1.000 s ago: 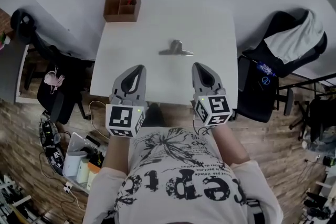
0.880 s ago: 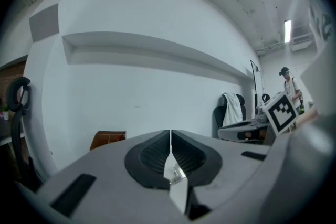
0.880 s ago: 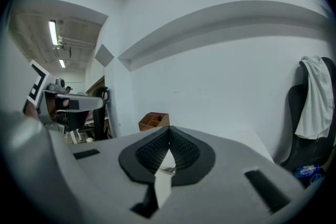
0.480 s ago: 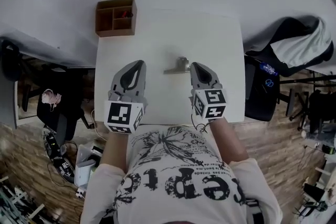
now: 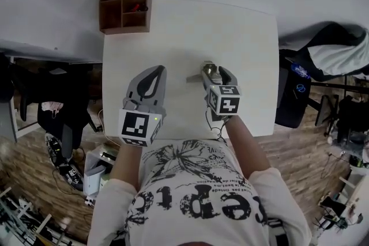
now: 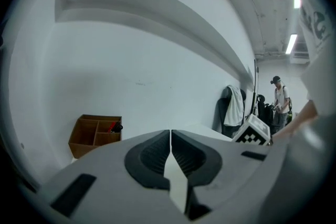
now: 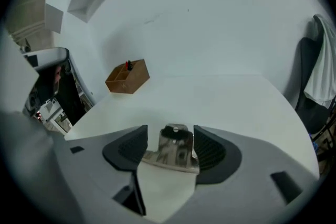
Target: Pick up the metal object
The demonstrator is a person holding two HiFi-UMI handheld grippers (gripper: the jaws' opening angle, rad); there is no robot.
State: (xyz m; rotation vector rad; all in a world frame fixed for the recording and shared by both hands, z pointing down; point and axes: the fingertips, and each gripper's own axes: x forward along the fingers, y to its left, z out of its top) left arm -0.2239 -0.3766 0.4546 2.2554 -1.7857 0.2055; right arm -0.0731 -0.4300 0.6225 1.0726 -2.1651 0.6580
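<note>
Head view: perhaps T-shaped metal object (image 5: 195,77)

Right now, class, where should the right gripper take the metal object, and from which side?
Take the metal object by its raised narrow tab, coming down from the near side. The tab stands clear of the table, while the flat wing reaching left probably lies too low to pinch. The right gripper, its jaws just opened, now straddles the tab.

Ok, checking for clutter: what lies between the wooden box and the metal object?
Only bare table between box and metal object, in the head view.
</note>
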